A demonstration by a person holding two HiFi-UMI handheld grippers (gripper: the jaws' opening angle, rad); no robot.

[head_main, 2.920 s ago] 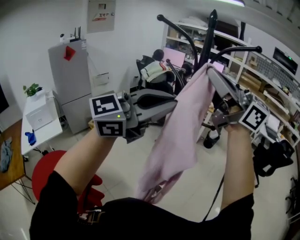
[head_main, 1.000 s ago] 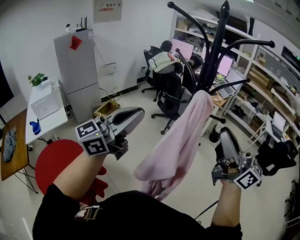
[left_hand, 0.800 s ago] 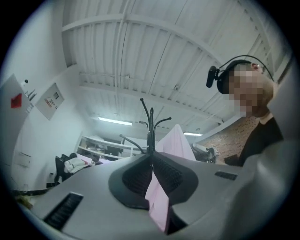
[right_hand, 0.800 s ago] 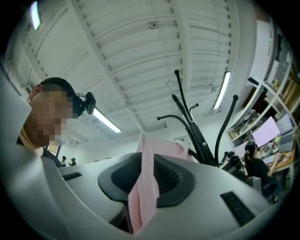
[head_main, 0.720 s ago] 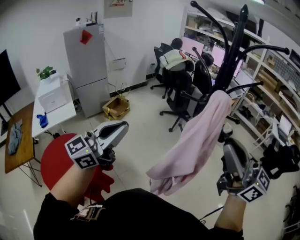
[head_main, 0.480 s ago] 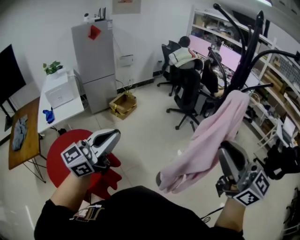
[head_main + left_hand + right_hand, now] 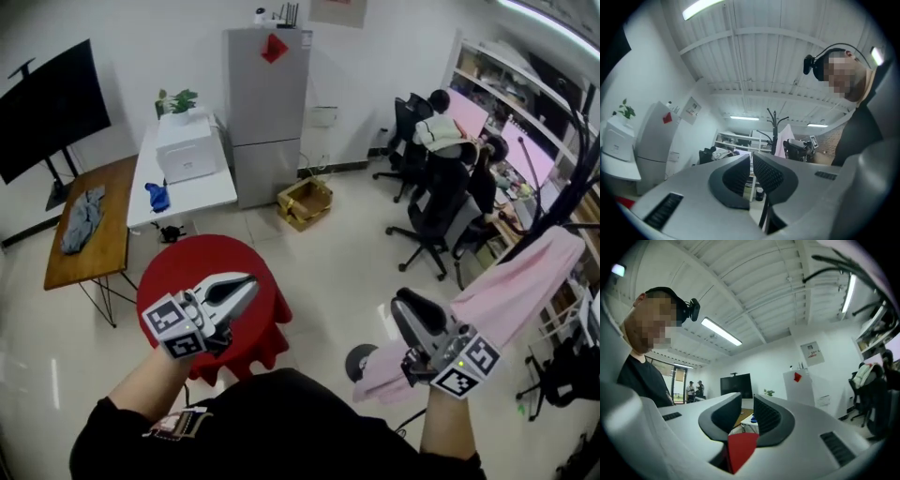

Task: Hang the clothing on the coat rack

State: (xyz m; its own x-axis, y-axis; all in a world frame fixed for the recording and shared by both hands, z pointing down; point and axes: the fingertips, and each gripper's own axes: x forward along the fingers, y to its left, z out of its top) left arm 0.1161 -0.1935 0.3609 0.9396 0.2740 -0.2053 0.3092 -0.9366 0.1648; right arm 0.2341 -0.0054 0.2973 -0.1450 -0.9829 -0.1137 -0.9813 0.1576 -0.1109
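The pink garment (image 7: pixel 525 281) hangs draped over an arm of the black coat rack (image 7: pixel 581 150) at the right edge of the head view. Its lower end droops behind my right gripper (image 7: pixel 401 302). That gripper is held low, its jaws a little apart, with nothing between them (image 7: pixel 746 400). My left gripper (image 7: pixel 251 281) hovers over the red round stool (image 7: pixel 192 272), jaws together and empty (image 7: pixel 751 157). Far off in the left gripper view I see the coat rack (image 7: pixel 774 124) with the pink garment (image 7: pixel 782 140) on it.
A grey fridge (image 7: pixel 267 94) stands at the back wall with a cardboard box (image 7: pixel 305 202) beside it. To the left are a white table (image 7: pixel 183 178), a wooden table (image 7: pixel 94 234) and a black screen (image 7: pixel 47 108). People sit on office chairs (image 7: pixel 441 197) at the right.
The view has swung left, away from the rack. Both grippers have dropped low and drawn back from the pink garment, which stays hanging on the rack.
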